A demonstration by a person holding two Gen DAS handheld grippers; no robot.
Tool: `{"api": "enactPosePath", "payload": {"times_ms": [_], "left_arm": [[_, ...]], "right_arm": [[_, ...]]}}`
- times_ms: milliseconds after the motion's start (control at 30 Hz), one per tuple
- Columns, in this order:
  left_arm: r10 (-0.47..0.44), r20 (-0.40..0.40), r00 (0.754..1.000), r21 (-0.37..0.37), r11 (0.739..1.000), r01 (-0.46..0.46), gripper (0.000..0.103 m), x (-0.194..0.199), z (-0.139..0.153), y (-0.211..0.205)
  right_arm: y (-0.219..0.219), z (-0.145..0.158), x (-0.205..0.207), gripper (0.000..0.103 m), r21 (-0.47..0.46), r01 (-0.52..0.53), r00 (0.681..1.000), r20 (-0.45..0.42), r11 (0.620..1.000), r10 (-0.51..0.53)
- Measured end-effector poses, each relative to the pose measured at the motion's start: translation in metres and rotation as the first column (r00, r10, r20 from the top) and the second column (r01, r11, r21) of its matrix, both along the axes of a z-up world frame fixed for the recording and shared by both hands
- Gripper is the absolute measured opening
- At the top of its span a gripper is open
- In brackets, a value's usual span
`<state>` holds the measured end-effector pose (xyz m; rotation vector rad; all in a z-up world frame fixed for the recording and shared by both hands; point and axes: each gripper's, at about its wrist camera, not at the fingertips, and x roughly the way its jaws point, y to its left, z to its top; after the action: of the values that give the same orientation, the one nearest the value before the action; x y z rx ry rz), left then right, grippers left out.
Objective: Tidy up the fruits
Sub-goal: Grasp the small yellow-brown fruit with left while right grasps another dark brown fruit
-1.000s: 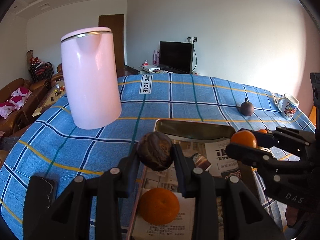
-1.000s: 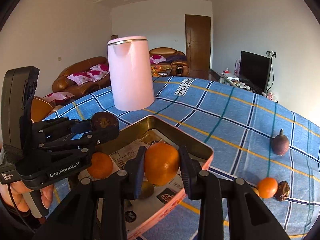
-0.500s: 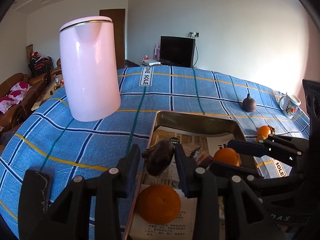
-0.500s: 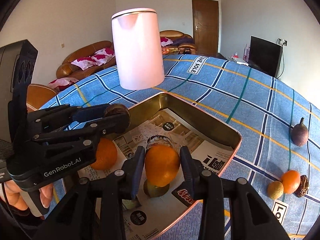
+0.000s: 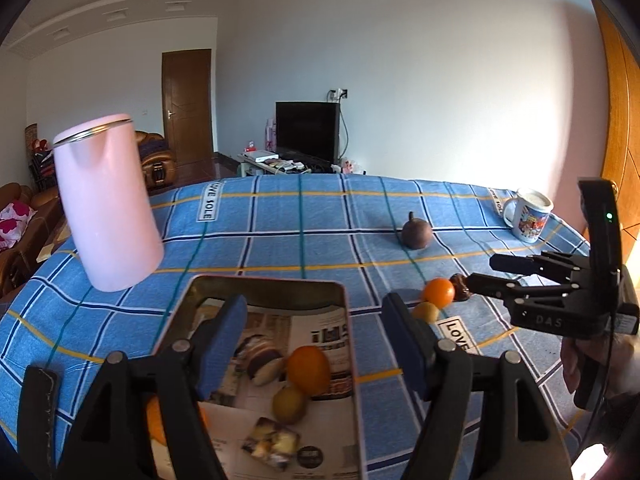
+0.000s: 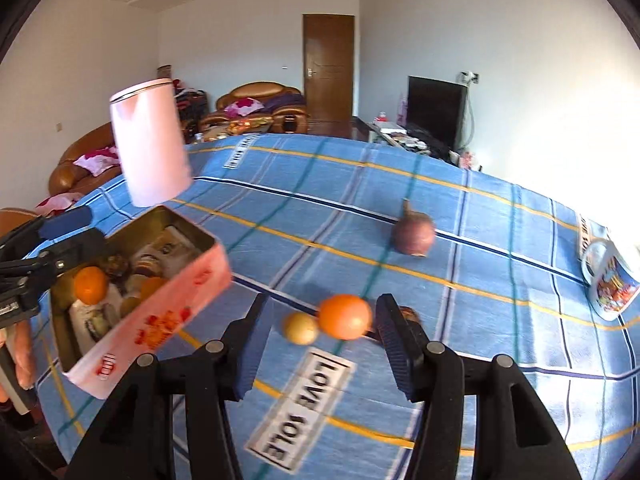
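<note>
A metal tin (image 5: 264, 289) (image 6: 188, 280) lined with newspaper holds an orange (image 5: 309, 369), a small yellow-green fruit (image 5: 290, 404), a dark brown fruit (image 5: 262, 362) and a second orange (image 6: 90, 285). My left gripper (image 5: 316, 340) is open and empty above the tin. My right gripper (image 6: 326, 340) (image 5: 480, 272) is open and empty, its fingers either side of an orange (image 6: 345, 317) on the cloth, beside a small yellow fruit (image 6: 301, 328) and a dark fruit (image 6: 408, 314). A purple-brown fruit (image 6: 413, 235) (image 5: 417, 234) lies farther back.
A pink kettle (image 5: 106, 204) (image 6: 150, 158) stands at the table's left, behind the tin. A printed mug (image 5: 529, 216) (image 6: 608, 280) stands at the far right edge. The blue checked cloth (image 6: 360, 200) covers the table. Sofas and a TV lie beyond.
Both grippers have let go of their fruits into the tin and opened. My right gripper has swung right to the loose fruits on the cloth. My left gripper has lifted.
</note>
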<state>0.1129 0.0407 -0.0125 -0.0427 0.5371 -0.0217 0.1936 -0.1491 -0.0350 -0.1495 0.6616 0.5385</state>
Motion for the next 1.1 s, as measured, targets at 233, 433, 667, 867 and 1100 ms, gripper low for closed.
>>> {"api": "enactPosePath", "payload": {"times_ms": [233,433,667,867,1100], "left_arm": [[-0.069,-0.054,0.996,0.027,0.997,0.071,0.073,0.032,-0.015,-0.054],[-0.086,-0.107,0.991,0.018,0.996,0.088,0.073,0.055,-0.029,-0.074],[-0.122,-0.155,0.980,0.043,0.991,0.130,0.073,0.064,-0.039,-0.089],[-0.128,-0.204,0.971,0.036,0.990,0.138,0.073,0.076,-0.050,-0.094],[-0.151,-0.261,0.953,0.027,0.986,0.164,0.060,0.091,-0.057,-0.100]], "right_arm": [[-0.028,-0.020,0.031,0.055,-0.044,0.070,0.994,-0.080,0.997,-0.073],[-0.030,-0.033,0.046,0.055,-0.037,0.051,0.988,-0.144,0.998,-0.056],[-0.026,-0.049,0.066,0.052,-0.032,0.039,0.972,-0.231,0.999,-0.045],[-0.026,-0.049,0.071,0.040,-0.021,0.024,0.974,-0.224,0.999,-0.028],[-0.044,-0.043,0.063,0.039,0.031,0.048,0.981,-0.190,0.998,-0.042]]}}
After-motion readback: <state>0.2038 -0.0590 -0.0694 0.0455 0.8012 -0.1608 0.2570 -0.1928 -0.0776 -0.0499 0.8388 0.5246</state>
